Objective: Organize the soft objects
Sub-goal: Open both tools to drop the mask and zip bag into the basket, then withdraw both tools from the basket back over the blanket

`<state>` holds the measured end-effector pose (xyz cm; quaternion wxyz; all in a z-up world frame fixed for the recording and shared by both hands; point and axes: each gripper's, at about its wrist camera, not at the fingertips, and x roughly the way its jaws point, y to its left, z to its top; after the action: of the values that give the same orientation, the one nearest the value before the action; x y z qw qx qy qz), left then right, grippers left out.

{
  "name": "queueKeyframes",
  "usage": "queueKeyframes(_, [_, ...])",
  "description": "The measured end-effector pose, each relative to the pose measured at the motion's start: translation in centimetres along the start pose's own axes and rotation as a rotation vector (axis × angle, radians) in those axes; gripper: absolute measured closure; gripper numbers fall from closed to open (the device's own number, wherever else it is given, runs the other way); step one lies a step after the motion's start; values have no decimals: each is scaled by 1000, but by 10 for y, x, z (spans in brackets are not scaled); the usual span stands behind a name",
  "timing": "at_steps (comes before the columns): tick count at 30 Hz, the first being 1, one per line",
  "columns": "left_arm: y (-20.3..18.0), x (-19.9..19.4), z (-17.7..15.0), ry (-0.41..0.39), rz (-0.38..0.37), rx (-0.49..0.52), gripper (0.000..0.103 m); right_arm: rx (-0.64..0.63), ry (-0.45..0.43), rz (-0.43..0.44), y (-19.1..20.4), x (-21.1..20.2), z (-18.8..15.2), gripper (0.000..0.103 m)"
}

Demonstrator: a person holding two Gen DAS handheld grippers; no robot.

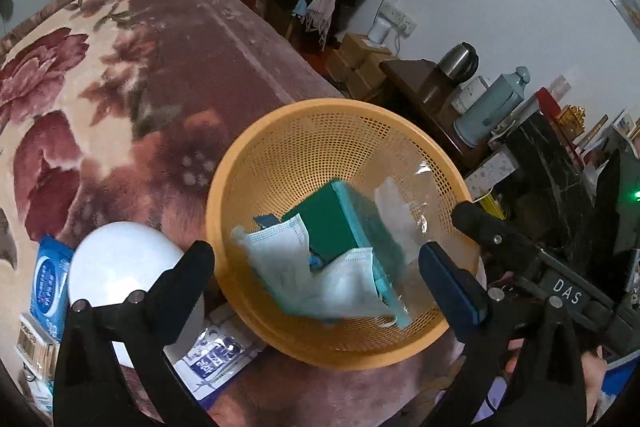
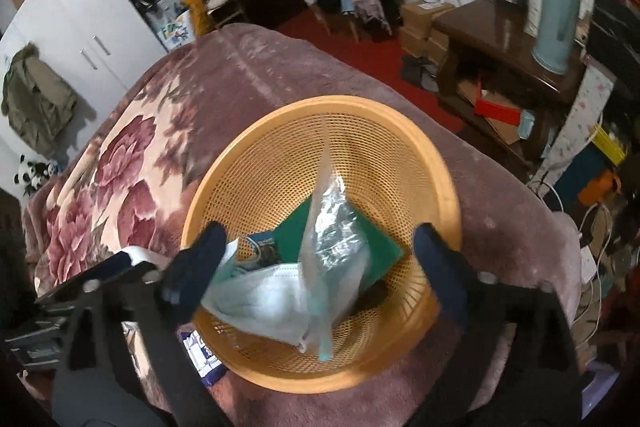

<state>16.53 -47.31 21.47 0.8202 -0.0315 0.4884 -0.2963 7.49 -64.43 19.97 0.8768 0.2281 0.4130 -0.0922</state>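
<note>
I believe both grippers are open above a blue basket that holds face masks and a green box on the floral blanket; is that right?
Not quite: the basket is orange, not blue, as the right wrist view shows. The rest holds: the left gripper and right gripper are open above it, with face masks and a green box inside, on the floral blanket.

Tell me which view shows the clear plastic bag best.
The right wrist view: the clear plastic bag stands central in the orange basket, full length visible. The left wrist view shows it only faintly against the basket wall.
</note>
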Motion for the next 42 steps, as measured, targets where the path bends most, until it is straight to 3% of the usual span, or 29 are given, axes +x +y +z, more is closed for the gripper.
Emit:
queueKeyframes(14, [19,-20,-7,-16,117,-18,1,-121,52,-148,22,0,-14,0])
queueKeyframes(24, [39,-33,-15,-17,128,-48,1,-144,61,-129,39,-2,-18,0])
queueKeyframes(42, [98,-64,-24,-48,142,-155,1,-240,65,-93,105,3,-25,0])
